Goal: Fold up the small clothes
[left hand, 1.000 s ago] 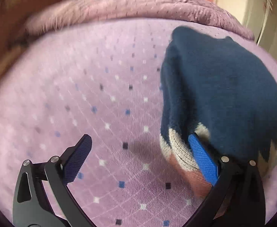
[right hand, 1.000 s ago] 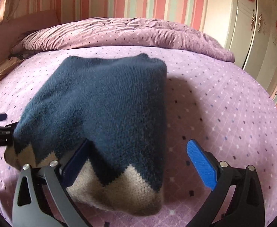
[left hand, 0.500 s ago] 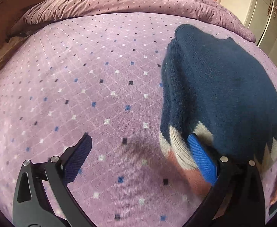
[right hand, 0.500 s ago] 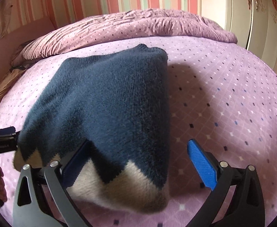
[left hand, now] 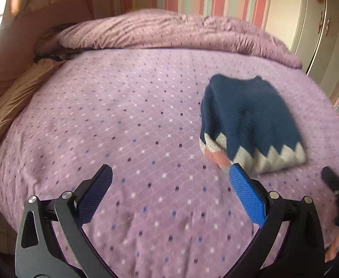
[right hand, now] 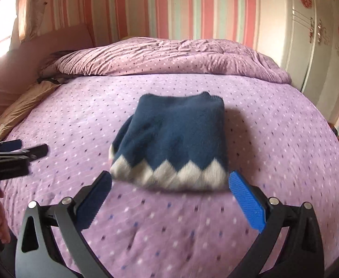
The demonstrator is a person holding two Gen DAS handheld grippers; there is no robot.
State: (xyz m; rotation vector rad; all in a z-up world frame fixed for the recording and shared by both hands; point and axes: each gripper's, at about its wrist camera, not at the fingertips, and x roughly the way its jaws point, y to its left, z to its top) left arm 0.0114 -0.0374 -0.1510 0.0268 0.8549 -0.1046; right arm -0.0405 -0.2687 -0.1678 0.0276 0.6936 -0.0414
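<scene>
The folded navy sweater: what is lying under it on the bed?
The navy sweater rests directly on the purple dotted bedspread. In the left wrist view a pink layer peeks out at its near corner. Anything else beneath is covered.

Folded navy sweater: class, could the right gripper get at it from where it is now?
Probably yes. The right gripper is open, the folded navy sweater lies just ahead on the bedspread, and nothing lies between them.

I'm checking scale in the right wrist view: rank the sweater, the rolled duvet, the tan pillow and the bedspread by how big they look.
1. Bedspread
2. Duvet
3. Sweater, though it lies nearer the camera, so its place against the duvet is unsure
4. Pillow, partly hidden
</scene>
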